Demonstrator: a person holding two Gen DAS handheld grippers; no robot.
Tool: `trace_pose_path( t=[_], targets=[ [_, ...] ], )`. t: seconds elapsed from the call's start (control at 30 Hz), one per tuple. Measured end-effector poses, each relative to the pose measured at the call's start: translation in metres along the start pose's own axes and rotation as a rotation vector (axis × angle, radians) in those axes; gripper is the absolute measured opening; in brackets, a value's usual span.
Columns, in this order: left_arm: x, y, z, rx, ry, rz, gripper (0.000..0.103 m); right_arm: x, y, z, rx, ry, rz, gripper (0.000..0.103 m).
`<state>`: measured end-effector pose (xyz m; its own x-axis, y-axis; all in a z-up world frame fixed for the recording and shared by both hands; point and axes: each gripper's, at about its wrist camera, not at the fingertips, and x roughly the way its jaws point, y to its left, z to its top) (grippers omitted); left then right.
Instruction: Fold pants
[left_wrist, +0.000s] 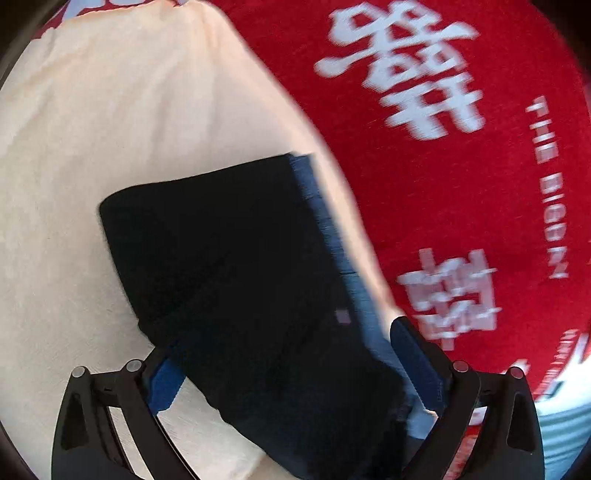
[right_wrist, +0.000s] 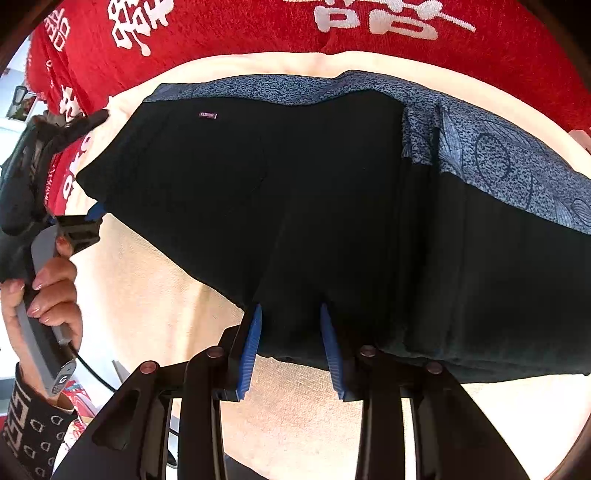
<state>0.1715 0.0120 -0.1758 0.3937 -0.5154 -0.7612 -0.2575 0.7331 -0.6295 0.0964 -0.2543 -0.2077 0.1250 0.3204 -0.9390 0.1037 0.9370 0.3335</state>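
Observation:
Black pants (left_wrist: 236, 266) with a blue patterned band along one edge lie folded on a cream cloth (left_wrist: 110, 129). My left gripper (left_wrist: 288, 354) has its jaws spread wide on either side of the pants' near end. In the right wrist view the pants (right_wrist: 295, 184) spread wide, with the blue patterned band (right_wrist: 480, 155) at the far right. My right gripper (right_wrist: 291, 325) has its blue pads on either side of a bunch of the black fabric at the near edge. The left gripper (right_wrist: 85, 218) shows at the pants' left corner, held by a hand.
A red blanket (left_wrist: 461, 184) with white characters lies beyond the cream cloth and also shows in the right wrist view (right_wrist: 258, 33). The person's hand (right_wrist: 51, 295) and patterned sleeve are at the far left of the right wrist view.

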Motion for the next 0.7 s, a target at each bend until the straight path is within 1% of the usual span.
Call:
trace_pose_path(
  t=[0.03, 0.07, 0.1, 0.13, 0.2, 0.23, 0.3, 0.37, 0.4, 0.43, 0.5, 0.57, 0.6, 0.67, 0.7],
  targets=[
    [0.004, 0.003, 0.001, -0.005, -0.003, 0.051, 0.063, 0.000, 0.000, 0.000, 0.001, 0.002, 0.001, 0.037],
    [0.004, 0.003, 0.002, 0.006, -0.013, 0.093, 0.052, -0.001, 0.000, 0.001, 0.001, 0.005, 0.002, 0.037],
    [0.003, 0.002, 0.003, 0.029, -0.020, 0.133, 0.039, -0.002, 0.000, 0.002, 0.002, 0.009, 0.005, 0.037],
    [0.002, -0.002, 0.003, 0.064, -0.020, 0.161, 0.035, -0.004, -0.001, 0.003, 0.007, 0.013, 0.012, 0.037],
    [0.000, -0.013, 0.000, 0.137, -0.033, 0.207, 0.032, -0.010, -0.002, 0.008, 0.020, 0.020, 0.023, 0.038],
    [0.000, -0.026, -0.004, 0.223, -0.049, 0.259, 0.032, -0.015, -0.002, 0.012, 0.027, 0.014, 0.030, 0.038],
    [-0.001, -0.051, -0.017, 0.396, -0.091, 0.340, 0.032, -0.032, 0.001, 0.025, 0.040, -0.018, 0.057, 0.043],
    [-0.003, -0.068, -0.030, 0.525, -0.124, 0.380, 0.032, -0.048, 0.005, 0.042, 0.049, -0.043, 0.099, 0.061],
    [-0.004, -0.076, -0.037, 0.591, -0.139, 0.397, 0.032, -0.055, 0.008, 0.053, 0.047, -0.050, 0.127, 0.065],
    [-0.005, -0.082, -0.044, 0.648, -0.149, 0.410, 0.032, -0.063, 0.014, 0.071, 0.040, -0.048, 0.161, 0.072],
    [-0.004, -0.090, -0.056, 0.754, -0.161, 0.436, 0.032, -0.070, 0.026, 0.099, 0.019, -0.026, 0.212, 0.076],
    [-0.003, -0.096, -0.060, 0.808, -0.166, 0.457, 0.032, -0.071, 0.044, 0.131, -0.023, 0.013, 0.267, 0.079],
    [-0.002, -0.098, -0.062, 0.833, -0.166, 0.464, 0.032, -0.067, 0.060, 0.146, -0.043, 0.042, 0.280, 0.080],
    [-0.001, -0.103, -0.057, 0.840, -0.162, 0.466, 0.032, -0.059, 0.092, 0.174, -0.095, 0.107, 0.290, 0.080],
    [-0.001, -0.102, -0.056, 0.841, -0.160, 0.465, 0.032, -0.056, 0.107, 0.183, -0.126, 0.121, 0.281, 0.080]
  ],
)
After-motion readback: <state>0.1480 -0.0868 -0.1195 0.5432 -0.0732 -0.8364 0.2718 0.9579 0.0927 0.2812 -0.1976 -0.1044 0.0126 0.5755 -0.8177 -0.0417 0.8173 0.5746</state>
